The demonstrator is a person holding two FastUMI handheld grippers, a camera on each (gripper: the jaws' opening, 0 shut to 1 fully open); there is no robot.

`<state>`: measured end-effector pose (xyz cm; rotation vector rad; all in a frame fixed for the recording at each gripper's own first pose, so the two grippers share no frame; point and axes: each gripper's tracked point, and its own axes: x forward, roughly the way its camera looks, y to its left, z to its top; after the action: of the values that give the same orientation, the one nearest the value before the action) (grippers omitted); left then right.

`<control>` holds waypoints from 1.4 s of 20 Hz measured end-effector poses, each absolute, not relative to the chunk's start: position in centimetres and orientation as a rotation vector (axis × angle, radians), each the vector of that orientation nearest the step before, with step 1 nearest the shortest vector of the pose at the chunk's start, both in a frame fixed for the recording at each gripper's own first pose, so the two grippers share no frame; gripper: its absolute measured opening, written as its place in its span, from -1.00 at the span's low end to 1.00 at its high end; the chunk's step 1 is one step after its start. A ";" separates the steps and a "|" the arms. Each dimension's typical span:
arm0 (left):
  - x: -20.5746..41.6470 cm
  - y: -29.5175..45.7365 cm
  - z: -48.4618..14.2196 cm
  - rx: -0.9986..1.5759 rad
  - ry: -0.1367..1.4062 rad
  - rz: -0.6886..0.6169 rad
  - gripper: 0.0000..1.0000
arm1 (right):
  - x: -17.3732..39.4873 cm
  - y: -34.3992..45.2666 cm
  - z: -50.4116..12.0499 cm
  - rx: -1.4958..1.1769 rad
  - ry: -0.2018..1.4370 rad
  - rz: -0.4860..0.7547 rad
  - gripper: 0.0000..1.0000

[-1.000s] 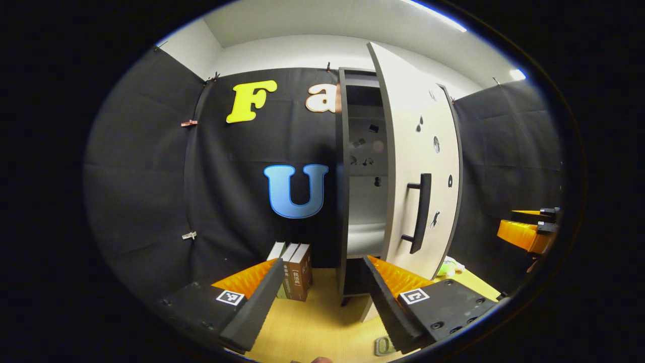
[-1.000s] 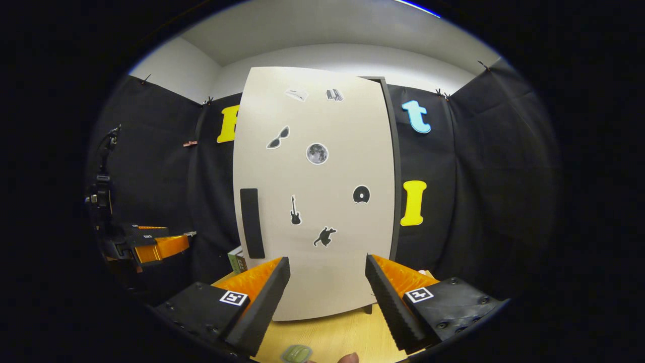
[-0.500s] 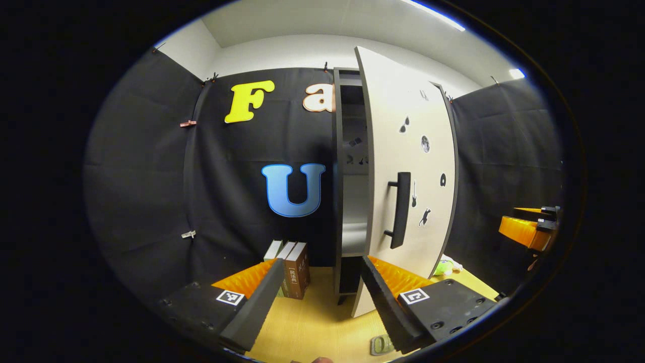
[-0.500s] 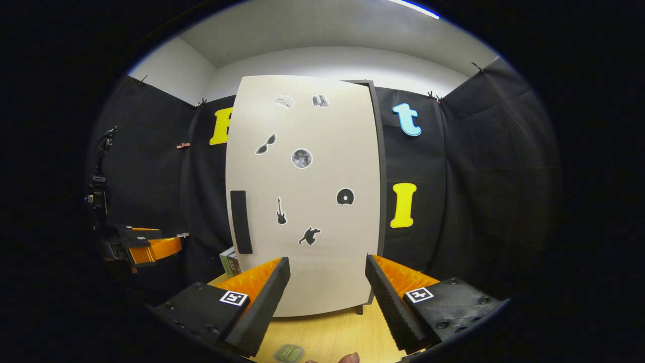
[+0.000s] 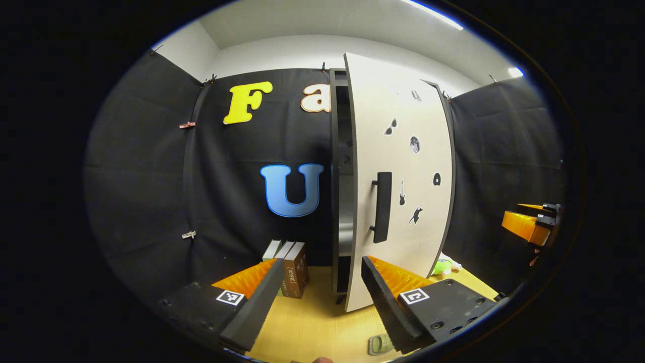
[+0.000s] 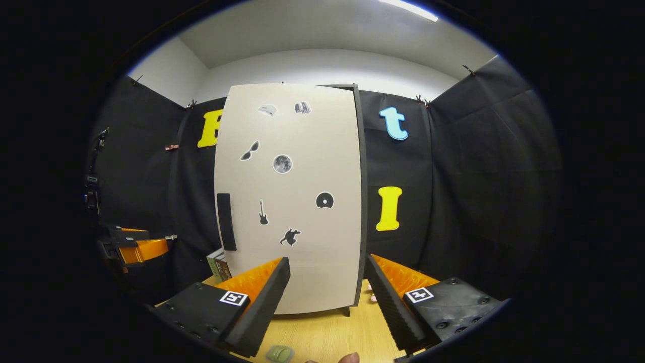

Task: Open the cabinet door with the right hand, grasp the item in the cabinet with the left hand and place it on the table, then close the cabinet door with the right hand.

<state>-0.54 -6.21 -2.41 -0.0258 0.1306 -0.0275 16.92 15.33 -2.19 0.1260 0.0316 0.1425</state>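
Right gripper [image 6: 327,282] agape (nothing held)

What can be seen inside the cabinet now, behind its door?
Very little. In the left gripper view the cabinet door stands only narrowly ajar, so a dark slit of the cabinet with pale shelf edges shows. The door covers the rest of the inside.

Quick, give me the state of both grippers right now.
Left gripper: open, holding nothing.
Right gripper: open, holding nothing, pointed at the cabinet door without touching it.
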 end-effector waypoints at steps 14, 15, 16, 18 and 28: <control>-0.9 -6.8 -2.1 -0.024 0.129 -0.035 0.92 | 16.3 15.0 -2.1 0.125 0.029 0.133 0.94; -0.9 -6.8 -2.1 -0.023 0.129 -0.035 0.92 | 16.3 14.9 -2.2 0.125 0.029 0.134 0.94; -0.9 -6.8 -2.1 -0.024 0.129 -0.035 0.92 | 16.2 14.9 -2.2 0.124 0.029 0.133 0.94; -1.0 -6.9 -2.0 -0.027 0.126 -0.038 0.92 | 16.2 14.8 -2.1 0.122 0.026 0.132 0.94; -1.1 -6.4 -1.6 -0.024 0.120 -0.035 0.92 | 16.1 14.8 -2.0 0.117 0.021 0.139 0.94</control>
<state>-1.07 -6.42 -1.64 -0.0241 0.1203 -0.0348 16.09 14.84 -2.01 0.1174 0.0205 0.1388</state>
